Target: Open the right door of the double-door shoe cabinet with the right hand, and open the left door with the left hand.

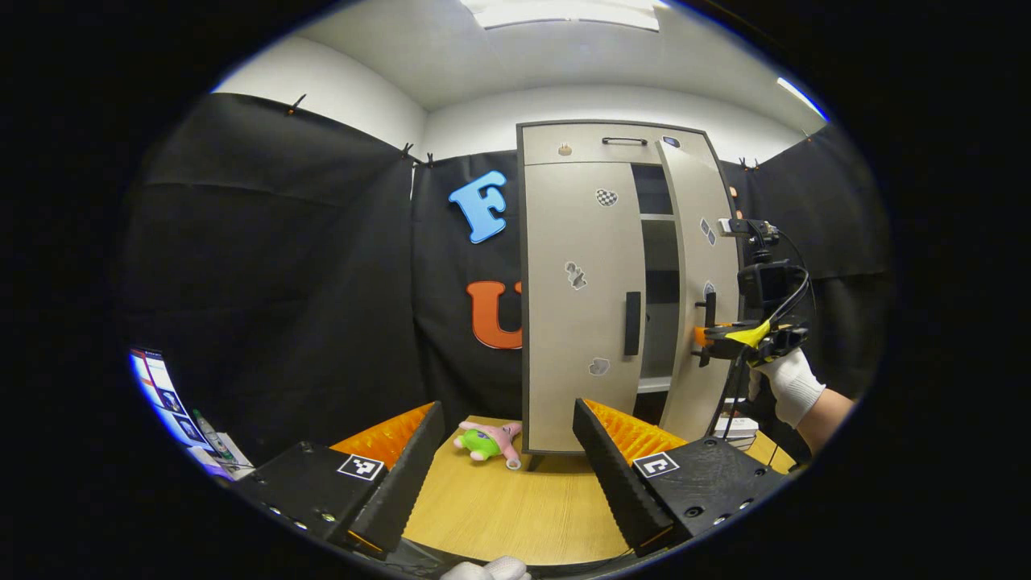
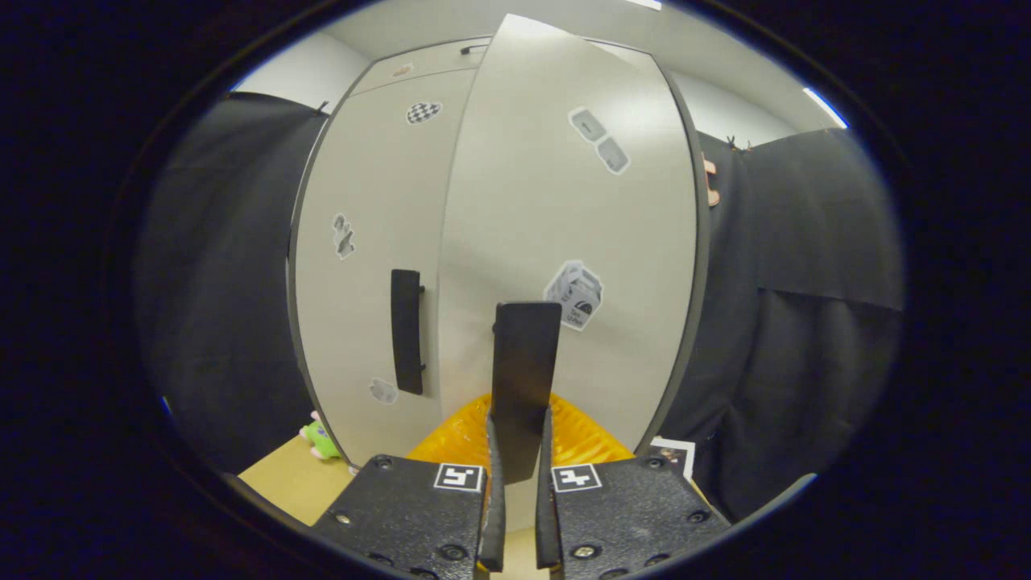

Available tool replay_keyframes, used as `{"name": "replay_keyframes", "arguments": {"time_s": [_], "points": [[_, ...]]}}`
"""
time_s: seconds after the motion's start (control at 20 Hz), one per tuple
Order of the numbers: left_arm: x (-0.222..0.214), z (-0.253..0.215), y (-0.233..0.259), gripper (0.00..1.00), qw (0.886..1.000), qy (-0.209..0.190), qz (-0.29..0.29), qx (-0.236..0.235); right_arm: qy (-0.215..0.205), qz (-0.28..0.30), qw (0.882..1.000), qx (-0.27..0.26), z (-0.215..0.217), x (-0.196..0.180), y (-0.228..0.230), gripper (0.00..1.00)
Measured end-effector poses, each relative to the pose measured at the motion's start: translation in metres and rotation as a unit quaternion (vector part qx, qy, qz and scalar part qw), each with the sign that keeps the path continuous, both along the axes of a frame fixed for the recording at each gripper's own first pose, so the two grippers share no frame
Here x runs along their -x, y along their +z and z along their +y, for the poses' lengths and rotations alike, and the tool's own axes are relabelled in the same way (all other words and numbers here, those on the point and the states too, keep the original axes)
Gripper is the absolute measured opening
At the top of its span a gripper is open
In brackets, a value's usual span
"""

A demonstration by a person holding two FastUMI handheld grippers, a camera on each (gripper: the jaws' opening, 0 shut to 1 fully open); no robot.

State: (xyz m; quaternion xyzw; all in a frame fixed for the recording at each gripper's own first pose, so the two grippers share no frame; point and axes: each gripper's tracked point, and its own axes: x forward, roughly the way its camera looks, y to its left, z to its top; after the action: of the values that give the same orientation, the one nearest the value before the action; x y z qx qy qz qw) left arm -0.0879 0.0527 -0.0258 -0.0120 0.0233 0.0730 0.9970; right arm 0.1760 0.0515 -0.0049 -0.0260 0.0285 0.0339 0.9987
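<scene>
Light's all from the ceiling panels (image 1: pixel 564 12) above my cabinet (image 1: pixel 580 322), even and pretty bright, soft shadows only. My fisheye bends the cabinet edges hard. A bit of sheen on the open door (image 2: pixel 564 201) up top. Everything stays sharp.

Left gripper (image 1: pixel 507 467): two wide black blocks, each bearing a square black-and-white marker; round screw holes along the lower edges; ribbed inner faces on the long fingers.
Right gripper (image 2: pixel 515 475): two black textured blocks with square markers and round screws; in the left gripper view (image 1: pixel 729 338), a black camera block on top, black cables, yellow tape.
Hand (image 1: pixel 789 387): white knit glove.
</scene>
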Motion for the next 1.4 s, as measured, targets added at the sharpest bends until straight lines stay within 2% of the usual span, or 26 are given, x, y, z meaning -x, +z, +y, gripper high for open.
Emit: {"name": "replay_keyframes", "arguments": {"time_s": [0.55, 1.15, 1.25, 1.3, 1.4], "points": [[-0.009, -0.039, -0.008, 0.96, 0.999, -0.03, 0.006, 0.012, -0.023, -0.008, 1.0, 0.009, -0.08, 0.06, -0.006, 0.12], [-0.044, -0.098, -0.005, 0.96, 0.997, -0.07, 0.01, 0.012, -0.055, -0.019, 0.998, 0.002, -0.176, 0.068, -0.007, 0.01], [-0.047, -0.106, -0.003, 0.96, 0.997, -0.077, 0.009, 0.012, -0.052, -0.021, 0.998, -0.006, -0.19, 0.068, -0.007, 0.04], [-0.049, -0.11, -0.002, 1.0, 0.997, -0.081, 0.007, 0.012, -0.049, -0.018, 0.999, -0.012, -0.194, 0.068, -0.007, 0.04], [-0.051, -0.115, 0.002, 0.96, 0.996, -0.085, 0.005, 0.01, -0.045, -0.014, 0.999, -0.022, -0.199, 0.067, -0.008, 0.04]]}}
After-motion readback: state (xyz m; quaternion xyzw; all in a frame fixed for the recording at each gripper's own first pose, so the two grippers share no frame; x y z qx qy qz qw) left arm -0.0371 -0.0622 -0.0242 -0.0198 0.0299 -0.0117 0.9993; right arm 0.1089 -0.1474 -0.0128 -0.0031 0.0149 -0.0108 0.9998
